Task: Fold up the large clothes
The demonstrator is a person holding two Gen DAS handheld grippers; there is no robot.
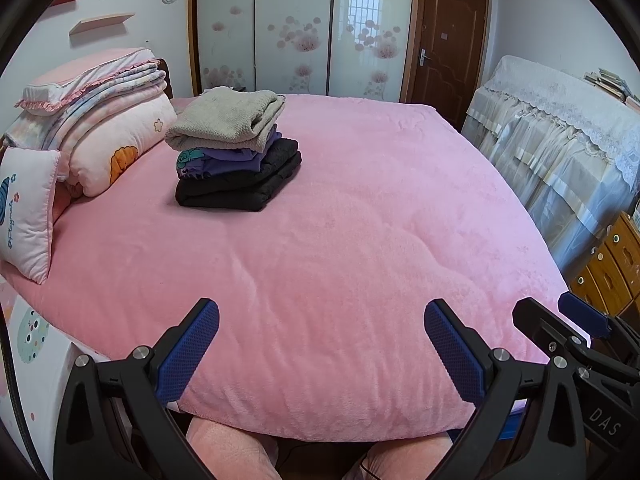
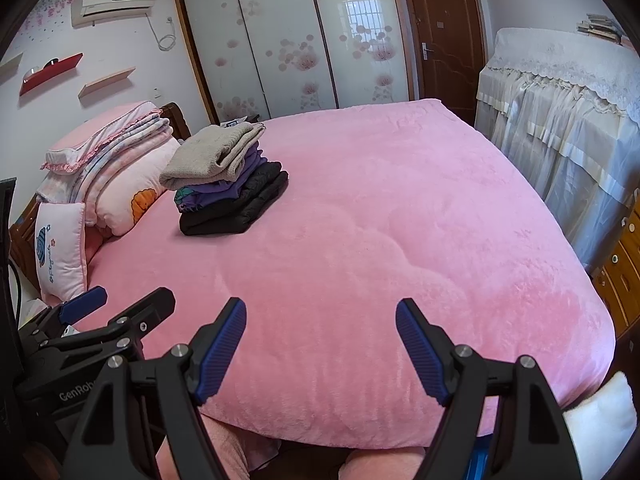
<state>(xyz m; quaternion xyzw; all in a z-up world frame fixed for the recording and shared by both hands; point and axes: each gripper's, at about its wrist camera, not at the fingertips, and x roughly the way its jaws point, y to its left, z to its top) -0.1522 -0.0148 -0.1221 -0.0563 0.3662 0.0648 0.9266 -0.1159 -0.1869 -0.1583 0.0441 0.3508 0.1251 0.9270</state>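
both tools hung over the near edge of the bed, side by side and well apart from the clothes. left tool (image 1: 322, 318) had its blue-padded fingers spread wide with nothing between them; right tool (image 2: 321, 316) likewise stood apart and empty. from the left wrist view the right tool showed at 4 o'clock, and from the right wrist view the left tool showed at 8 o'clock. pink blanket (image 1: 360, 220) covered the bed smoothly. stack of folded clothes (image 1: 236, 156) sat on it toward 11 o'clock, a grey knit on top, a purple piece beneath, a black garment lowest. folded bedding (image 1: 100, 120) lay just beside the stack, at 10 o'clock.
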